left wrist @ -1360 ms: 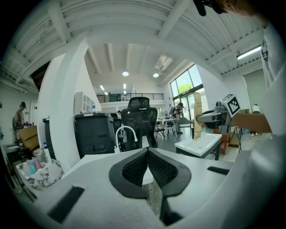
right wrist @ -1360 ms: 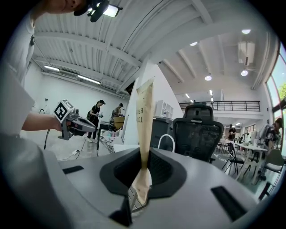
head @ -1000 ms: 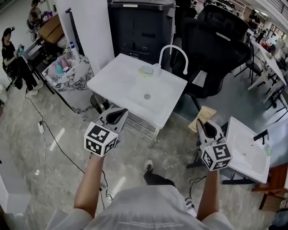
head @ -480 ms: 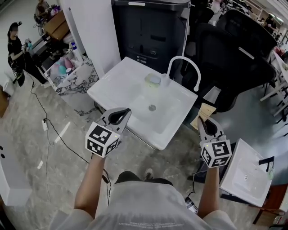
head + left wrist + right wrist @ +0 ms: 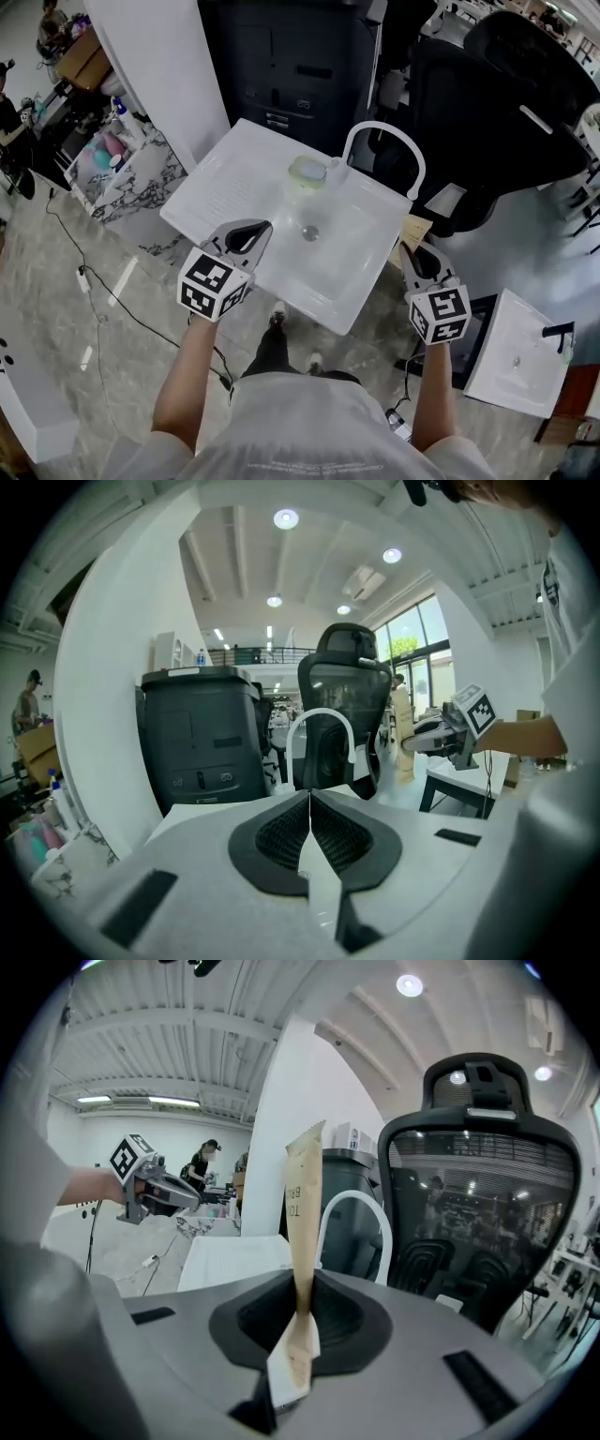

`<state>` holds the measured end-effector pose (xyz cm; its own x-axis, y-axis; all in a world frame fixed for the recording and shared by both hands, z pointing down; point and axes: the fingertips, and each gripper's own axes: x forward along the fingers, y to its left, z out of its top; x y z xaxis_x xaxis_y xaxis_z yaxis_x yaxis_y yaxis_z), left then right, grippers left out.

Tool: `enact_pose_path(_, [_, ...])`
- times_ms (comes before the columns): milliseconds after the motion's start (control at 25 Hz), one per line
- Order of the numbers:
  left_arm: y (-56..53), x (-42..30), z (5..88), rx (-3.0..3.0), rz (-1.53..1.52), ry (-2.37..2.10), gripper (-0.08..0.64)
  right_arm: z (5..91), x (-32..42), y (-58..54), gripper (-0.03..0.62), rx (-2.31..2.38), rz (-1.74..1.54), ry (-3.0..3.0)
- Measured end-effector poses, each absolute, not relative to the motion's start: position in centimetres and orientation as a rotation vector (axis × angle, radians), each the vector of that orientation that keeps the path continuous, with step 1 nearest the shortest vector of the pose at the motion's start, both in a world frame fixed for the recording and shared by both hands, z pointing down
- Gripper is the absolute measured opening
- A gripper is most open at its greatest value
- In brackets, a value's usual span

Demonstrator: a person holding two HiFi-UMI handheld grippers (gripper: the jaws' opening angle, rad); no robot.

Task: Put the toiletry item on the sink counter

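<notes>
A flat tan toiletry packet stands upright between the pads of my right gripper, which is shut on its lower end. In the head view the right gripper holds the packet just off the right front corner of the white sink counter. A curved white faucet rises at the counter's back, with a round pale-green dish beside it. My left gripper hovers over the counter's front edge, shut with nothing in it; its pads meet.
A black office chair and a dark cabinet stand behind the sink. A marble-topped stand with bottles is at the left. A second white sink sits low at the right. Cables cross the floor.
Both grippers and the view have come closer to the sink; the left gripper now reaches over its front edge. The right gripper still holds the packet.
</notes>
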<state>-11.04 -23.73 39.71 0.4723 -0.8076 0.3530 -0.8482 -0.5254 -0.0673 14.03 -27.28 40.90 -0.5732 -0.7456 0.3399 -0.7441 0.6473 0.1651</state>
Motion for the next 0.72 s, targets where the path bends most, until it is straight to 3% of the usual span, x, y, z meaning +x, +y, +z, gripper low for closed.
enact_pose_path(720, [-40.7, -15.2, 43.7, 2.731, 0.525, -1.090, 0.011, 50.4, 6.8, -40.2, 0.041, 1.121, -0.069, -2.077])
